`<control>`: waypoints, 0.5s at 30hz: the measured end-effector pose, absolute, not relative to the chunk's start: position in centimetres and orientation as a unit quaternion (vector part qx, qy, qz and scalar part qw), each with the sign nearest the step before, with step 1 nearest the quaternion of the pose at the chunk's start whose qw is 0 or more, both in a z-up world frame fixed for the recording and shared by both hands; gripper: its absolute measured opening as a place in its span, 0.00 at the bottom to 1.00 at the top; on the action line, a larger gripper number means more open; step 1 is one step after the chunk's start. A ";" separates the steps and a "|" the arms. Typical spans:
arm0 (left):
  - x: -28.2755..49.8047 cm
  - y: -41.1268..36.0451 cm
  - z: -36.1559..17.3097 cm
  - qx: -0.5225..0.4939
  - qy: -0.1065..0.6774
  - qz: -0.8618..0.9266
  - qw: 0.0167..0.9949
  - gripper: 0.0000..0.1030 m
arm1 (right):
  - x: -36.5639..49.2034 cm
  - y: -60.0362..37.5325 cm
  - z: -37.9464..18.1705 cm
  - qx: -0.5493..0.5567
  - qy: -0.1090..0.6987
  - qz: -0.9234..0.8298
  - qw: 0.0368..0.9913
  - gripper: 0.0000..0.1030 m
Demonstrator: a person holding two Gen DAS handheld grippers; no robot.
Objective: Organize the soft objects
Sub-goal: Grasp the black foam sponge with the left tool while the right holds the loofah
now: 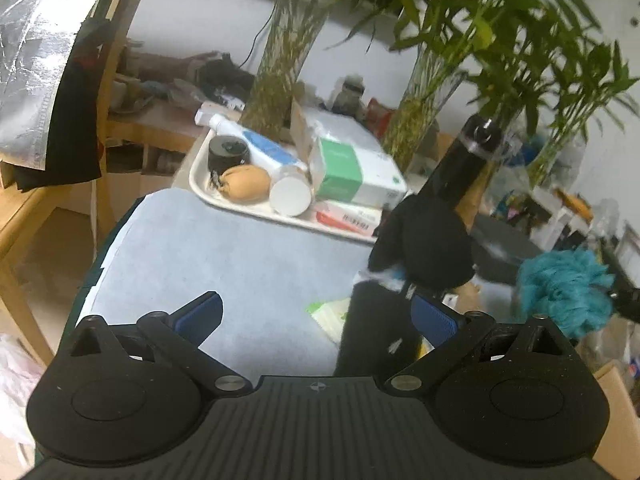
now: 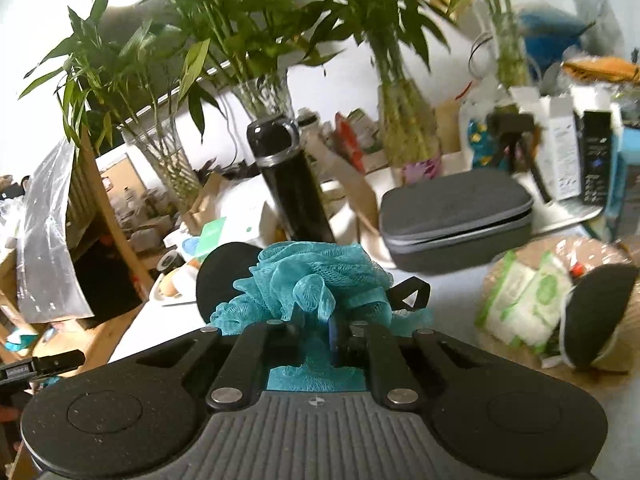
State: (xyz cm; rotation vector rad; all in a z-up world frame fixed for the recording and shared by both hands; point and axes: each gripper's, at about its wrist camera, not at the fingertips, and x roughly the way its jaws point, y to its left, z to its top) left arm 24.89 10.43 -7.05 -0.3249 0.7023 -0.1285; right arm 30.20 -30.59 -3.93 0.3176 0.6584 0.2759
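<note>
My right gripper (image 2: 316, 330) is shut on a teal mesh bath sponge (image 2: 312, 280) and holds it above the table. The same sponge (image 1: 564, 292) shows at the right in the left wrist view. My left gripper (image 1: 316, 316) is open and empty above the light blue table mat (image 1: 224, 248). A black soft cloth item (image 1: 424, 248) hangs just ahead of its right finger. A pack of green-and-white wipes (image 1: 330, 314) lies on the mat, and more packs (image 2: 520, 300) lie in a brown basket (image 2: 608, 252).
A white tray (image 1: 256, 206) holds a potato, a bottle, a black jar and boxes. A black thermos (image 2: 292, 184), a grey zip case (image 2: 456, 216) and glass vases of bamboo (image 2: 264, 92) stand behind. A wooden chair (image 1: 24, 216) stands at the left.
</note>
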 end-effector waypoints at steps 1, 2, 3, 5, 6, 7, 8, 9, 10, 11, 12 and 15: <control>25.0 10.2 -6.9 -0.154 0.345 -0.063 0.924 1.00 | 29.9 -30.7 -3.9 0.159 0.318 0.130 0.925 0.12; 25.2 10.0 -6.8 -0.151 0.351 -0.064 0.922 1.00 | 29.7 -30.7 -3.9 0.163 0.317 0.128 0.926 0.11; 25.5 9.7 -6.5 -0.147 0.357 -0.067 0.920 1.00 | 29.6 -30.7 -3.8 0.165 0.315 0.126 0.926 0.11; 25.9 8.8 -5.6 -0.130 0.364 -0.070 0.919 1.00 | 28.9 -30.7 -3.5 0.160 0.308 0.127 0.929 0.11; 26.1 8.3 -5.1 -0.117 0.367 -0.073 0.920 1.00 | 28.6 -30.6 -3.4 0.153 0.306 0.127 0.931 0.11; 26.4 7.8 -4.6 -0.104 0.372 -0.076 0.919 1.00 | 28.3 -30.4 -3.3 0.148 0.304 0.129 0.932 0.11; 26.6 7.2 -4.2 -0.090 0.376 -0.078 0.919 1.00 | 28.1 -30.4 -3.2 0.147 0.303 0.131 0.933 0.11; 26.9 6.6 -3.6 -0.074 0.381 -0.082 0.918 1.00 | 28.0 -30.3 -3.2 0.145 0.302 0.133 0.933 0.11; 27.2 6.0 -3.3 -0.061 0.387 -0.085 0.916 1.00 | 27.9 -30.3 -3.1 0.142 0.301 0.134 0.933 0.11; 27.5 5.4 -2.9 -0.047 0.393 -0.085 0.914 1.00 | 27.9 -30.3 -3.0 0.142 0.301 0.135 0.933 0.11; 27.8 4.8 -2.5 -0.035 0.399 -0.085 0.912 1.00 | 27.8 -30.4 -2.9 0.144 0.300 0.134 0.934 0.11; 29.2 3.2 -1.9 -0.008 0.428 -0.093 0.899 1.00 | 27.7 -30.6 -2.6 0.140 0.298 0.126 0.936 0.11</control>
